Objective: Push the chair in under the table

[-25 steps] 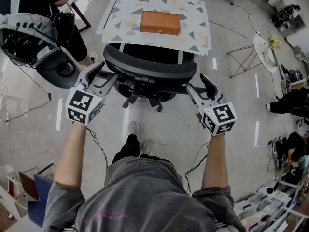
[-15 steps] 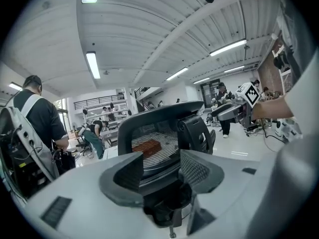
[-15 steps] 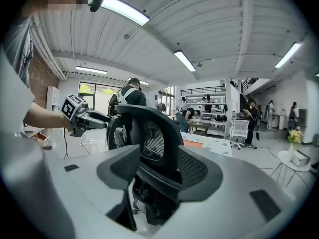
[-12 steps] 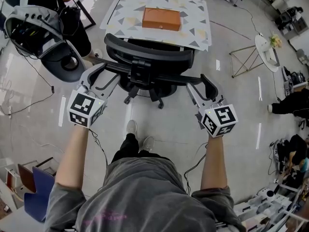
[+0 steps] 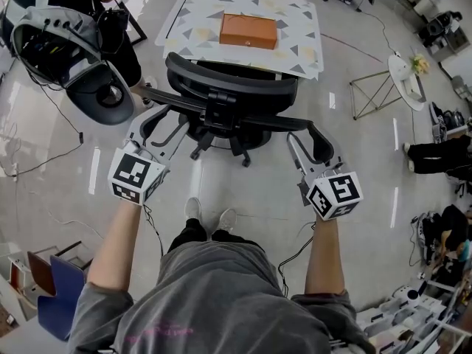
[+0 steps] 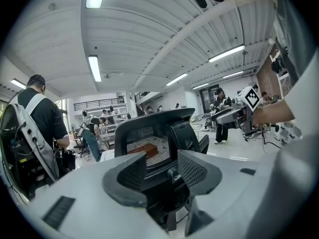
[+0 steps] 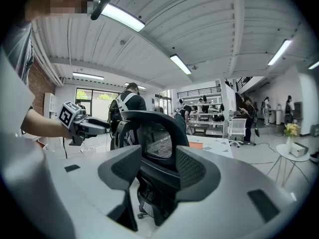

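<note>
A black mesh-backed office chair (image 5: 228, 87) stands just in front of the table (image 5: 188, 21), which has a triangle-patterned cloth and an orange box (image 5: 248, 30) on it. The seat is partly under the table edge. My left gripper (image 5: 161, 124) is at the end of the chair's left armrest, and my right gripper (image 5: 308, 140) at the end of the right one. Both jaws are closing, with a dark armrest bar between them. I see no pad pressing on it. The chair back (image 6: 149, 133) fills the left gripper view beyond the left gripper (image 6: 162, 171). The right gripper (image 7: 158, 171) faces the same chair (image 7: 159, 138).
A person with a backpack rig (image 5: 66, 43) stands close at the chair's left. A wire stand (image 5: 372, 91) and a small white round table (image 5: 402, 72) are on the right. Cables trail over the glossy floor. My feet (image 5: 210, 216) are right behind the chair.
The chair has moved farther toward the table and its back has turned slightly. Both grippers have stayed at the armrests, and their jaws look a little narrower.
</note>
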Available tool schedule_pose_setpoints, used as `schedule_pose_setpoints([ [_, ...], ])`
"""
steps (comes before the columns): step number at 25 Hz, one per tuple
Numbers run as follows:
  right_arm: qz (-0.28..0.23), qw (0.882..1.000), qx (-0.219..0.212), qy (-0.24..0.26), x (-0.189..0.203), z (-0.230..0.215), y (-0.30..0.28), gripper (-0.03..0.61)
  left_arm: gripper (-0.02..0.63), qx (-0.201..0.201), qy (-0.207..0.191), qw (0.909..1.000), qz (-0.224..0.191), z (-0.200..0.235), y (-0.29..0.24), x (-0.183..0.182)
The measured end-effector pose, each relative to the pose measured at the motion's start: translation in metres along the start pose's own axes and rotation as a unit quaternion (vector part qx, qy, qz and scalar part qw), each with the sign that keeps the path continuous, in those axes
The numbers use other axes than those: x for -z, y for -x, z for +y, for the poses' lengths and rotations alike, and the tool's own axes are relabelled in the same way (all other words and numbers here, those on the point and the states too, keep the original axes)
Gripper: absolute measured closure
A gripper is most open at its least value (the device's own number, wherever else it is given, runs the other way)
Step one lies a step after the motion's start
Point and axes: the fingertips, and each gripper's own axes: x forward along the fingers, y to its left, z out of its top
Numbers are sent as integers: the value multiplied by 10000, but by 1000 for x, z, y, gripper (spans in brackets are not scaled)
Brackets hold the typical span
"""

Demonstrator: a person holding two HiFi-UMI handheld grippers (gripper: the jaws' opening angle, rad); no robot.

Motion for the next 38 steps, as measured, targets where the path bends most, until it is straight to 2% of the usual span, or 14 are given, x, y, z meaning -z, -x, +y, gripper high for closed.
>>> schedule_pose_setpoints([
  [6, -38, 9997, 184, -136, 1, 18, 4, 368, 428, 202, 15, 9997, -121, 1, 10, 1],
  [15, -70, 9993, 351, -58, -10, 64, 0, 382, 448, 522, 103, 9980, -335, 6, 30, 4],
  [25, -186, 9979, 610, -119, -22, 88, 3, 413, 510, 743, 137, 9955, -572, 18, 48, 3],
  [38, -385, 9961, 792, -84, -34, 103, -1, 506, 580, 1030, 81, 9908, -870, 20, 50, -14],
])
